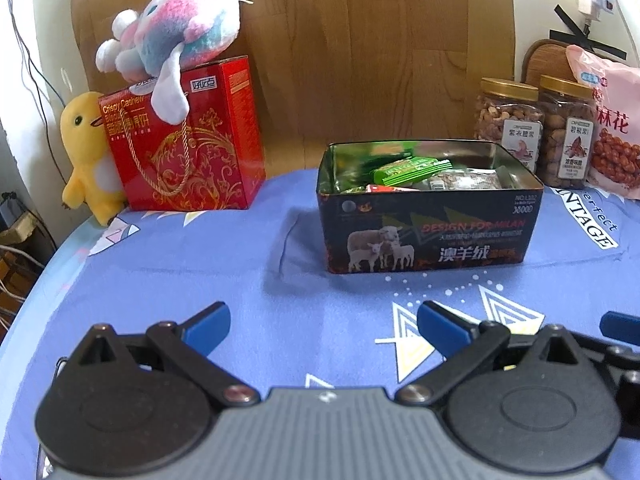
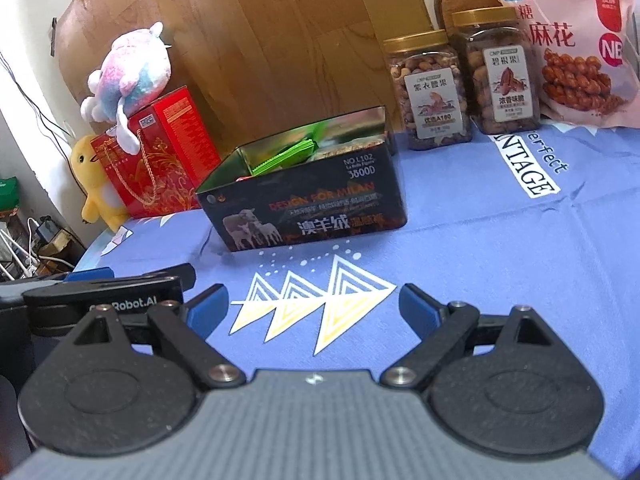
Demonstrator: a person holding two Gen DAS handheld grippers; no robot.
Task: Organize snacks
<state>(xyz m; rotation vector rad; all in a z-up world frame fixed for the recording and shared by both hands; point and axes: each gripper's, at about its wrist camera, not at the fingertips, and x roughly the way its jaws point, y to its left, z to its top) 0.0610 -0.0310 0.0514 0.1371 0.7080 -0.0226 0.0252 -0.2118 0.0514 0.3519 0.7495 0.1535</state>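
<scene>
Two grippers, both empty: left gripper (image 1: 323, 326) and right gripper (image 2: 310, 308), blue-padded fingers (image 2: 208, 308) spread wide, low over the surface (image 1: 200, 264), a soft blue printed cloth.

Tin box (image 1: 430, 216), ahead at centre, lidless: rigid thin metal, glossy, slippery walls; best gripped at the rim.

Snack packets (image 1: 412, 171) inside the tin: light, crinkly foil, probably several kinds; pinch a flat edge.

Nut jars (image 2: 432, 92), back right: clear stiff plastic, gold lids, heavy; grasp the body.

Pink snack bag (image 2: 580, 48): soft, brittle contents.
</scene>
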